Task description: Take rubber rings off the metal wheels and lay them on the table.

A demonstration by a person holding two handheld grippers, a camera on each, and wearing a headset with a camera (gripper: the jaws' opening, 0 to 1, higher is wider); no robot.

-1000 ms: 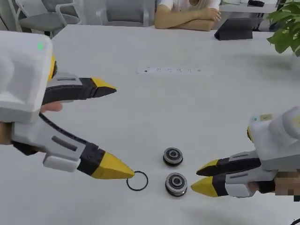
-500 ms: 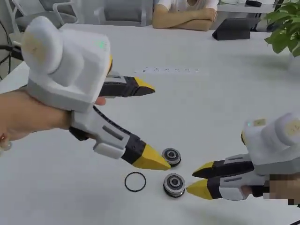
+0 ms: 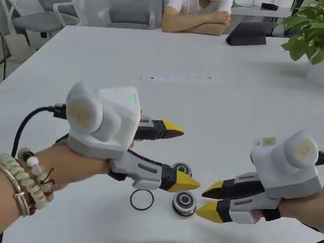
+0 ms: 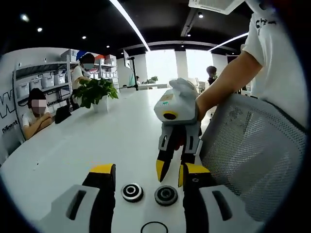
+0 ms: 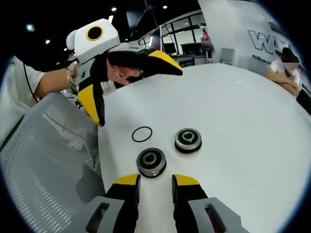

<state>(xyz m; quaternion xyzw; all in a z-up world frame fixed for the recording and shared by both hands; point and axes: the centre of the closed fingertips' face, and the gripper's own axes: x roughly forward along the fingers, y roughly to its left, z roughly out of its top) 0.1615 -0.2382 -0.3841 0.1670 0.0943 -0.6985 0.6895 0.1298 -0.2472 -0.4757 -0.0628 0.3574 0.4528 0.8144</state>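
Two small metal wheels lie flat on the white table: a near wheel and a far wheel. A loose black rubber ring lies just left of the near wheel. My left gripper is wide open, its lower jaw over the far wheel and partly hiding it. My right gripper points at the near wheel from the right, jaws slightly apart and holding nothing.
A person sits with folded arms at the table's far edge, beside a dark case. A leafy plant stands at the far right. A thin strip of small marks lies mid-table. A mesh chair back is behind me.
My left gripper has swung right and down, from beside the loose ring to over the far wheel. The right gripper, ring and wheels have stayed put; the head camera shifted.
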